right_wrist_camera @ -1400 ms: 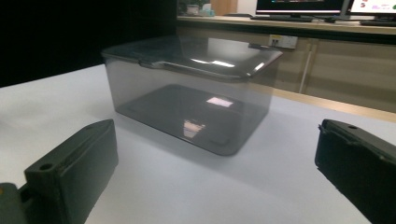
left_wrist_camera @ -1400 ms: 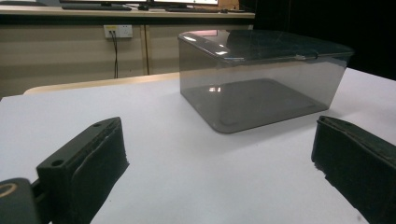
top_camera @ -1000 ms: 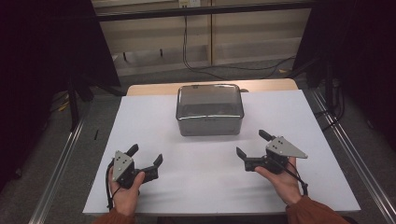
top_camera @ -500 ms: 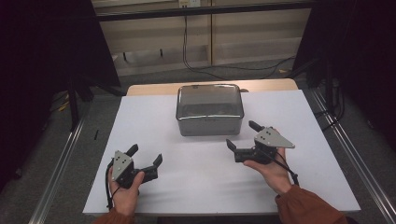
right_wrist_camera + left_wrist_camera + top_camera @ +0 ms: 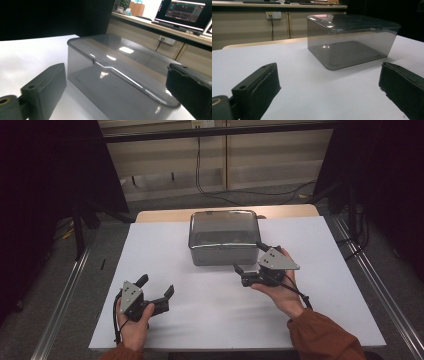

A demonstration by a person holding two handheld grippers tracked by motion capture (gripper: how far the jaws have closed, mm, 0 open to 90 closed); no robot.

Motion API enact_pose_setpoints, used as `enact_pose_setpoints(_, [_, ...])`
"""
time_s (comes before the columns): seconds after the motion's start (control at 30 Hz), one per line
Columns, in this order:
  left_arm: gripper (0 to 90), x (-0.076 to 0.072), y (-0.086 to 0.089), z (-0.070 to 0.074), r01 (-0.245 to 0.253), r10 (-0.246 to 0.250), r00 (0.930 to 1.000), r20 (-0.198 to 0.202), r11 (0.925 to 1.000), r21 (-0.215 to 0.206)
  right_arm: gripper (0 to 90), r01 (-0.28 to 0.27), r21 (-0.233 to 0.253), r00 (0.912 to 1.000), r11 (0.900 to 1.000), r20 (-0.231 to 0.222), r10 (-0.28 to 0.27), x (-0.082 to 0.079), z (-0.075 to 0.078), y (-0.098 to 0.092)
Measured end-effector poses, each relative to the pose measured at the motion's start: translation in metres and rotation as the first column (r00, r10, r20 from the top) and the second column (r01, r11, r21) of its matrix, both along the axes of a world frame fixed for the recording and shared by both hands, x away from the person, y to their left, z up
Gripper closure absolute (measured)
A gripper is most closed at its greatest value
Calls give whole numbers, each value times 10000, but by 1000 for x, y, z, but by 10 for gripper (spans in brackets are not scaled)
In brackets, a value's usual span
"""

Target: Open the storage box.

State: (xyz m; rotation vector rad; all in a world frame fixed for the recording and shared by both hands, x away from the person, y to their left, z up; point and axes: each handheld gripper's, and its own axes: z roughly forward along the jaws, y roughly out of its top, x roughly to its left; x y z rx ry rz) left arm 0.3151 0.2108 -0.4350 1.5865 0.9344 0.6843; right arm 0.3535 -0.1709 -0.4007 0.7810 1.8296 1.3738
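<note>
1. White sheeting covers the tabletop (image 5: 215,315), with a strip of bare wood at its far edge; grey floor, metal rails along both sides, dark curtains left and right, and beige cabinets with hanging cables behind.
2. Smoky clear plastic box (image 5: 223,236) with its lid on stands at the far middle of the tabletop; it looks empty.
3. Left gripper (image 5: 156,286) is held low over the near left of the tabletop, well apart from the box, jaws spread wide and holding nothing.
4. Right gripper (image 5: 248,257) sits just beside the box's near right corner, jaws wide open and gripping nothing; whether a jaw touches the box wall I cannot tell.
5. Left gripper view shows the box (image 5: 352,40) farther off between its 2 jaws, plus a wall socket (image 5: 274,15) behind.
6. Right gripper view shows the box (image 5: 117,82) close up with the lid's raised lip, and a lit monitor (image 5: 185,12) on a desk beyond.
</note>
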Motion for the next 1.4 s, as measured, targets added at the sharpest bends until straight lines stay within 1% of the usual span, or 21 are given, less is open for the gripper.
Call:
enact_pose_setpoints(0.1, [29,0,0,0,7,-7,10000,-11,10000,-16,41,-23,-360,9999,9993,151,29,3,4,3])
enact_pose_setpoints(0.13, [29,0,0,0,9,-9,10000,-48,10000,-19,41,-27,-389,9998,9992,195,35,4,5,4])
enact_pose_setpoints(0.2, [29,0,0,0,15,-16,9999,-139,10000,-38,41,6,-618,9992,9981,395,18,7,7,5])
enact_pose_setpoints(0.23, [29,0,1,0,-19,20,9999,-152,10000,25,40,38,-808,9984,9967,559,8,8,8,7])
enact_pose_setpoints(0.3, [29,0,1,0,-68,67,9999,-133,10000,-38,41,52,-1077,9975,9942,712,25,11,9,9])
enact_pose_setpoints(0.43, [29,0,2,0,-68,68,10000,-71,10000,22,40,24,-1776,9951,9841,975,152,17,9,14])
enact_pose_setpoints(0.53, [29,0,2,0,-62,62,9999,-80,10000,35,38,-22,-2118,9950,9773,966,232,20,7,19])
enact_pose_setpoints(0.67, [29,1,2,0,-64,65,9999,-89,10000,58,49,43,-2755,9920,9613,1225,307,22,3,24])
enact_pose_setpoints(0.83, [29,1,3,0,-63,64,9999,-92,10000,75,74,127,-3680,9855,9297,1620,507,23,-2,30])
enact_pose_setpoints(0.9, [29,1,3,0,-63,64,9999,-108,9999,99,88,264,-4128,9798,9104,1911,583,23,-4,33])
enact_pose_setpoints(0.93, [29,1,3,0,-71,73,9999,-113,9999,109,101,311,-4478,9761,8936,2059,691,23,-5,34])
enact_pose_setpoints(0.97, [29,1,3,0,-69,71,9999,-118,9999,107,129,311,-4478,9761,8936,2059,691,23,-5,34])
enact_pose_setpoints(1.0, [29,1,3,0,-67,69,9999,-132,9999,108,146,347,-4689,9735,8826,2155,762,22,-5,35])
enact_pose_setpoints(1.03, [29,1,3,0,-54,56,9999,-135,9999,115,146,426,-4941,9697,8684,2296,830,22,-7,36])
enact_pose_setpoints(1.1, [29,1,3,0,-55,57,9999,-113,9999,115,165,671,-5548,9609,8293,2598,961,20,-10,38])
enact_pose_setpoints(1.17, [29,1,3,0,-57,58,9999,-99,9999,145,187,775,-6001,9536,7961,2777,1165,19,-13,41])
enact_pose_setpoints(1.2, [29,1,3,0,-47,48,9999,-113,9999,119,198,834,-6176,9495,7821,2875,1258,18,-14,42])
enact_pose_setpoints(1.27, [29,1,3,0,-43,45,9999,-112,9999,127,239,987,-6537,9409,7502,3067,1434,18,-16,45])
enact_pose_setpoints(1.33, [29,1,3,0,-58,59,9999,-107,9999,118,265,1074,-6692,9326,7353,3240,1587,18,-16,47])
enact_pose_setpoints(1.37, [29,1,3,0,-58,59,9999,-100,9999,120,273,1187,-6855,9274,7183,3350,1664,18,-16,49])
enact_pose_setpoints(1.4, [29,1,3,0,-60,61,9999,-100,9999,134,287,1339,-7025,9221,6990,3468,1719,19,-17,50])
